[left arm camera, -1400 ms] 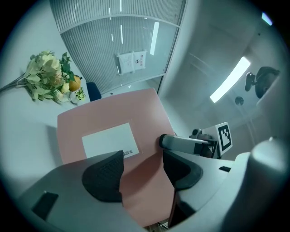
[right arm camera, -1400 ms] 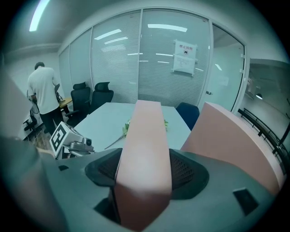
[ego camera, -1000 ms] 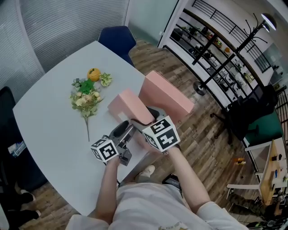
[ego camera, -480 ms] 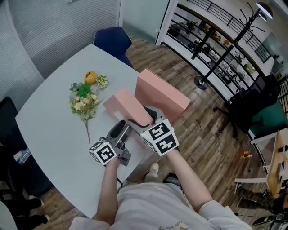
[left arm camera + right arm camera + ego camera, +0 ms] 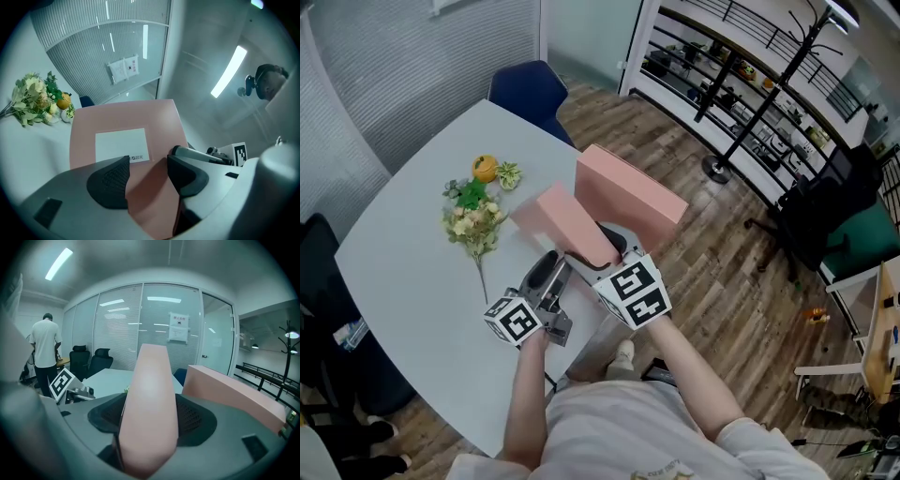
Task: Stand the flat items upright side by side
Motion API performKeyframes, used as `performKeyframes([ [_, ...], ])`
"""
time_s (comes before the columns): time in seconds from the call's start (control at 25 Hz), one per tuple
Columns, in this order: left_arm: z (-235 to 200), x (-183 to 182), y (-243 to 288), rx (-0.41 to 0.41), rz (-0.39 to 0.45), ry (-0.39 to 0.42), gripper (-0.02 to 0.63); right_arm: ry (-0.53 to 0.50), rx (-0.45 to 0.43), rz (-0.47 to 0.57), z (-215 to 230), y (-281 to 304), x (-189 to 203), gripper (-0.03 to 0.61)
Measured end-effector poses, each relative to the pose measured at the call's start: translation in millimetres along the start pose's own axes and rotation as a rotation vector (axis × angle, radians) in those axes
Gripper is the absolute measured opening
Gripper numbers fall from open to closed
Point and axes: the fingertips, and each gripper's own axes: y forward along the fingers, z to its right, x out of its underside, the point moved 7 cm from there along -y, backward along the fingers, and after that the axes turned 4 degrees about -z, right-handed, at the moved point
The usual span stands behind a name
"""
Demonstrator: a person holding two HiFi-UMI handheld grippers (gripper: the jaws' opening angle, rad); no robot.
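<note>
Surfaces: nearer flat pink box (image 5: 567,223), matt, smooth, card-like skin. The white paper label (image 5: 121,145) on its face has a flat finish and small dark print. The second pink box (image 5: 628,192) has the same matt card look.

The left gripper (image 5: 147,176) and right gripper (image 5: 150,416) are grey moulded plastic with a dull sheen. Their black pads (image 5: 111,180) are finely dimpled and rubbery.

The pale grey tabletop (image 5: 412,272) is smooth and matt. The floor (image 5: 712,272) is wood-grain planks, low gloss. The bunch of flowers (image 5: 476,211) could be cloth or plastic; cannot tell.
</note>
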Motion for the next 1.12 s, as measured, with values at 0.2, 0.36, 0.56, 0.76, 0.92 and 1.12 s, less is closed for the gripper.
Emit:
performKeyframes([
  [0.2, 7, -1, 0, 0.004, 0.013, 0.007, 0.242, -0.003, -0.003, 0.062, 2, -9, 3, 0.325],
  [0.36, 7, -2, 1, 0.001, 0.016, 0.014, 0.236, 0.0, 0.003, 0.112, 1, -12, 7, 0.325],
  [0.56, 9, -2, 2, -0.005, 0.017, 0.014, 0.232, 0.007, 0.013, 0.182, 2, -19, 12, 0.326],
  [0.76, 11, -1, 2, -0.002, 0.022, 0.022, 0.225, 0.016, 0.029, 0.278, 1, -26, 24, 0.325],
  [0.92, 13, 1, 4, 0.001, 0.02, 0.028, 0.221, 0.025, 0.033, 0.302, 2, -30, 29, 0.325],
  [1.12, 13, 7, 8, -0.008, -0.01, 0.044, 0.221, 0.029, 0.034, 0.311, 6, -33, 34, 0.325],
])
